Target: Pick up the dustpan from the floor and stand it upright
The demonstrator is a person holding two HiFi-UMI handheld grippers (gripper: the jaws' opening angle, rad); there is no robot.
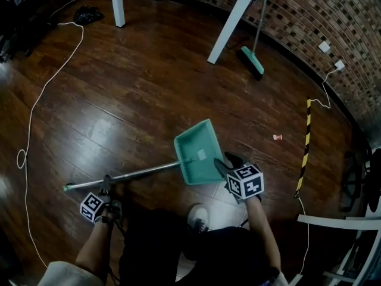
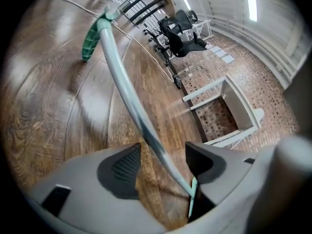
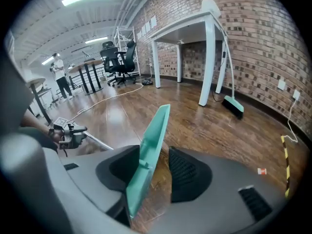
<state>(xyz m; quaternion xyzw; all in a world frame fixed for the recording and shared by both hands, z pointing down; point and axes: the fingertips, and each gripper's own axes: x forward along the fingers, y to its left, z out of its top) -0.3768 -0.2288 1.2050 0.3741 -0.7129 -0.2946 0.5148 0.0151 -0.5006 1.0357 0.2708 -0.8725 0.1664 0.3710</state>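
A teal dustpan lies on the dark wood floor, its long metal handle running left to a green end grip. My left gripper straddles the handle near that end. In the left gripper view the handle passes between the jaws of the left gripper, close to the right one and with a gap at the left pad, so it is open. My right gripper is at the pan's near right edge. In the right gripper view the pan's wall stands between the spread jaws of the right gripper, with floor showing beside it.
A teal broom leans by the brick wall near white table legs. A white cable loops along the left floor. Striped tape and a small scrap lie to the right. My shoe is just below the pan.
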